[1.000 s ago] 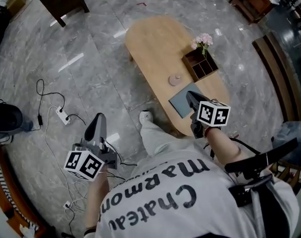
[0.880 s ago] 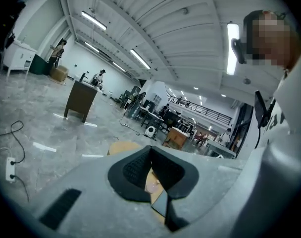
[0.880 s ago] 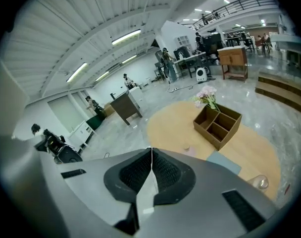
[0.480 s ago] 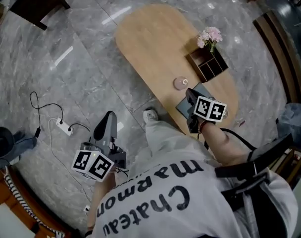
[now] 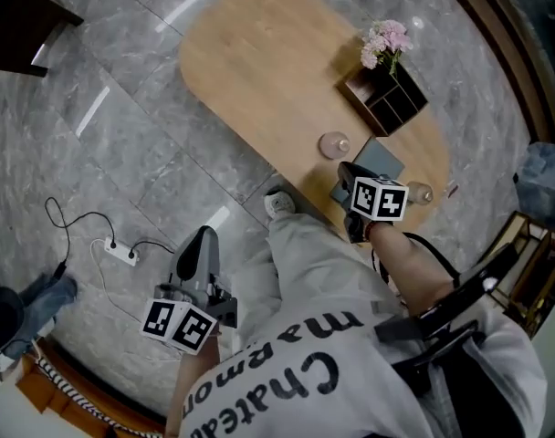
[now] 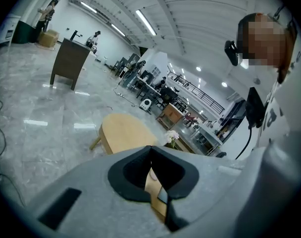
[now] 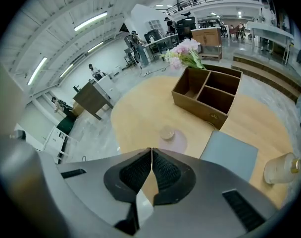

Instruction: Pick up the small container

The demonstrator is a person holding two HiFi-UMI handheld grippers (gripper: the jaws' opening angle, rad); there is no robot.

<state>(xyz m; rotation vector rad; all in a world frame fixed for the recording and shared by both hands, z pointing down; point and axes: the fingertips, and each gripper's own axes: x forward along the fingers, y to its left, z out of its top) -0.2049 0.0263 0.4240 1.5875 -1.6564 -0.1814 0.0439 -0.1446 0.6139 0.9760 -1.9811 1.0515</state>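
Looking down, I have my right gripper (image 5: 344, 168) over the near edge of the wooden table (image 5: 250, 53), jaws pressed together on nothing. The small container (image 5: 418, 192) sits at the table's right edge, just beside the grey mat (image 5: 387, 159) and apart from that gripper. My left gripper (image 5: 203, 235) hangs over the floor (image 5: 122, 153), jaws likewise closed and empty.

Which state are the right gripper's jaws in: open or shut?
Shut: in the right gripper view the right gripper has its jaws touching along one line, nothing between.
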